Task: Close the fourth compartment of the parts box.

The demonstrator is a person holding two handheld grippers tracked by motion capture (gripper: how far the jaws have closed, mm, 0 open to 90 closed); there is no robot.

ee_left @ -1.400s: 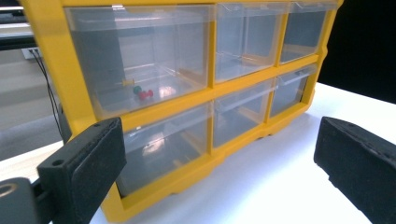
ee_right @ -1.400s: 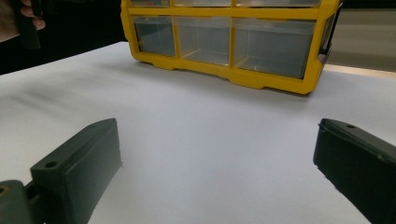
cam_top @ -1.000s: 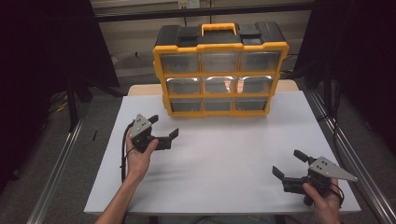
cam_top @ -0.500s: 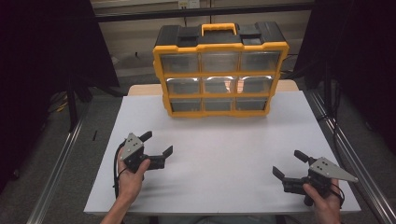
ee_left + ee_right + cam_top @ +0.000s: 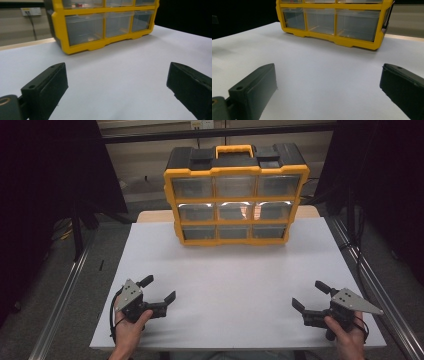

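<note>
A yellow and black drawer organiser with clear drawers stands upright at the back of the white table. My left gripper rests low near the front left corner, open, with nothing between its jaws. At the front right, my right gripper is also open and holds nothing. In the left gripper view the organiser lies ahead beyond bare tabletop, between the wide-apart fingers. The right gripper view shows the organiser ahead too, past its spread fingers.
Metal rails run along both sides of the table. Dark curtains hang left and right. A wall socket with a cable sits behind the organiser in the left gripper view. A wide stretch of white surface separates the grippers from the organiser.
My left gripper has drawn back toward the front left corner of the table, staying open. The right gripper has held its place.
</note>
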